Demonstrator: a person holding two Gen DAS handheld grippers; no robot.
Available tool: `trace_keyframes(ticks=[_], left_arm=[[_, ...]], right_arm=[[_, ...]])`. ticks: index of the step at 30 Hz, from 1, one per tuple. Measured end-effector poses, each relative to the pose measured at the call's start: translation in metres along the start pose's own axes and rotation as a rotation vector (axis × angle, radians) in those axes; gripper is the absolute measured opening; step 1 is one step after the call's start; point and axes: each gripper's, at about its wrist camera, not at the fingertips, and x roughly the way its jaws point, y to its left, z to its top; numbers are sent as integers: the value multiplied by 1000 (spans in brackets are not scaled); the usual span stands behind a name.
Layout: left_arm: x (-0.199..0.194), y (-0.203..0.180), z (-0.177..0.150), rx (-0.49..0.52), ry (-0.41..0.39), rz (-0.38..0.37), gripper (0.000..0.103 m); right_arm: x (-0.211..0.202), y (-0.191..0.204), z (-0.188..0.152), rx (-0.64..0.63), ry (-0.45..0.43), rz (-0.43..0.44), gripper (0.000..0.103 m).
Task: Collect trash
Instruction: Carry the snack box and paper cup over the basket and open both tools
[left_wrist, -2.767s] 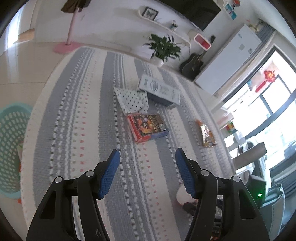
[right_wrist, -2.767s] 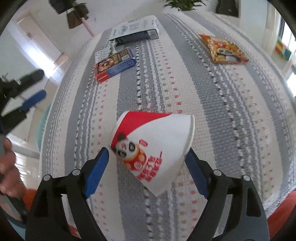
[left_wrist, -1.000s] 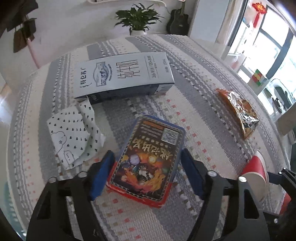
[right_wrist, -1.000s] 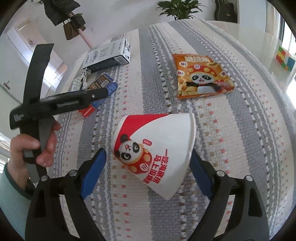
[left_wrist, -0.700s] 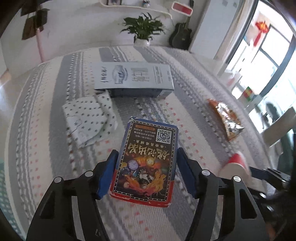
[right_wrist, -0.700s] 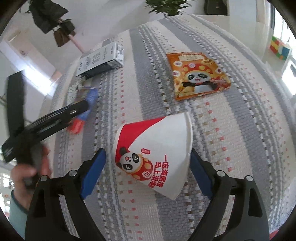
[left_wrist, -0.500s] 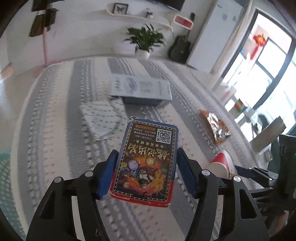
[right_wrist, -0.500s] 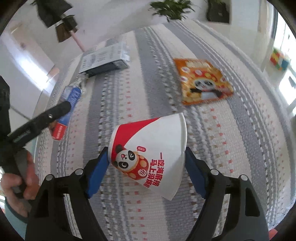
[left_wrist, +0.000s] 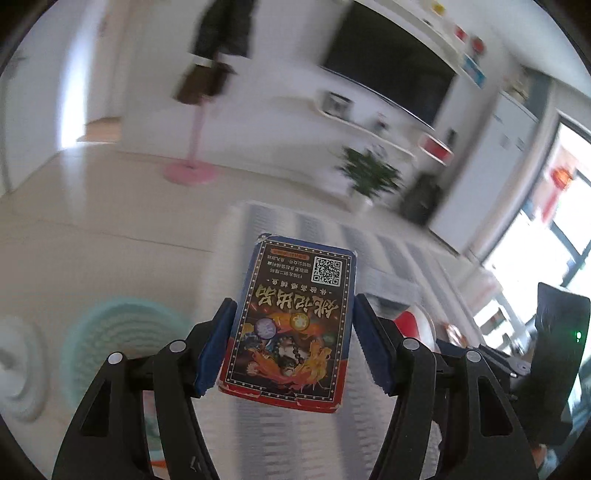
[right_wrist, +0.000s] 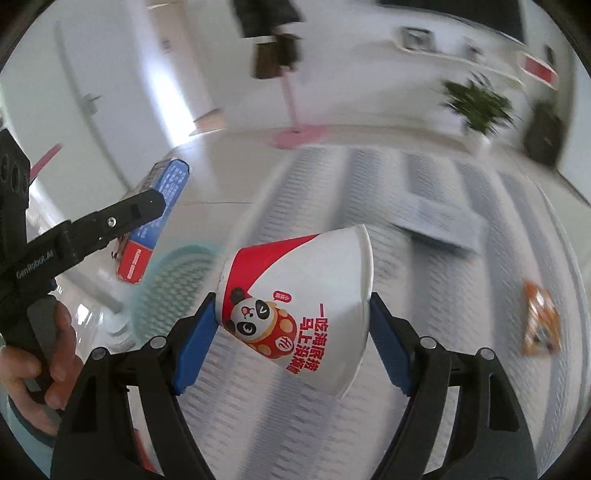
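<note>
Right wrist view, rug: the grey-and-white striped rug (right_wrist: 461, 280) is lying across the pale floor, blurred; a flat carton (right_wrist: 439, 221) and an orange snack packet (right_wrist: 540, 322) are lying on it, uncollected, so I judge the task to be partway through.
Basket: the mint perforated basket (right_wrist: 173, 273) is standing on the floor just off the rug's edge, probably the place meant for the trash; both loads are hanging near it, neither inside it.
Paper cup: the red-and-white panda cup (right_wrist: 299, 302) is being carried on its side in the air, its long axis crosswise to the fingers, red base toward the left finger, open rim toward the right one and tipped a little upward.
Right gripper: the right gripper (right_wrist: 291, 332) is clamping the cup end to end, likely because that is how it lay on the rug.
Card box: the blue-and-red printed box (left_wrist: 291, 325) is being held flat between the blue pads, its long axis running forward along the fingers, red end nearest the camera, QR-code end pointing away, printed face up.
Left gripper: the left gripper (left_wrist: 291, 343) is closed on the box's two long edges, the narrow span that fits between them; in the right wrist view the box (right_wrist: 155, 221) is hanging above the floor beside the basket.
Left hand: the person's left hand (right_wrist: 37, 354) is gripping the handle.
</note>
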Motion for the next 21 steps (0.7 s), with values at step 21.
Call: trace_keyframes(ticks=[21], left_arm=[[-5,179,-23,-383,19,182,71]], right_arm=[[166,133,13,-142,224,92,76]])
